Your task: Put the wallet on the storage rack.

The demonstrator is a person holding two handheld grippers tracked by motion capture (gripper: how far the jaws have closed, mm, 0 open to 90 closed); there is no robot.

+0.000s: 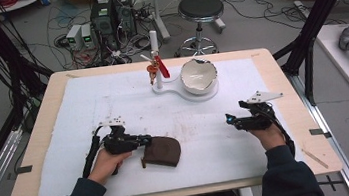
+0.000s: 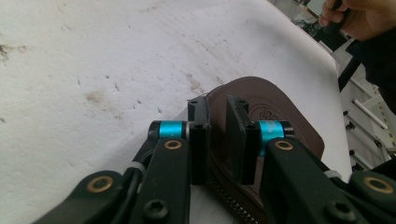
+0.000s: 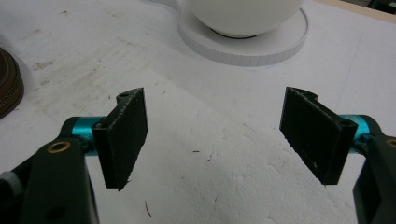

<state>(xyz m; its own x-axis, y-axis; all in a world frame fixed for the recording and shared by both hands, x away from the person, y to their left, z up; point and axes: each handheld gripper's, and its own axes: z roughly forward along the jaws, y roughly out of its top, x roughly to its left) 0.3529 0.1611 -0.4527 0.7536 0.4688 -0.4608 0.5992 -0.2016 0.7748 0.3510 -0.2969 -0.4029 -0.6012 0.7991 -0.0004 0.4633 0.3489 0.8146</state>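
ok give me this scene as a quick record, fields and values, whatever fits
surface: white mat on a wooden table
left gripper: jaws nearly closed on the edge of the brown zip pouch
right gripper: jaws wide apart, nothing between them, over bare mat
pouch: flat on the mat, near edge, zip side toward the left gripper
bowl: white, rim chipped, on a white stand base
stand post: upright, red tag and keys hanging from it

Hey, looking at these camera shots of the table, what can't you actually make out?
- Whether the left gripper pinches the brown pouch or only straddles its edge: left gripper view, the jaws hide the contact.
- What hangs on the white stand: high view, too small.
- Inside of the white bowl: right gripper view, cut off by the top edge.
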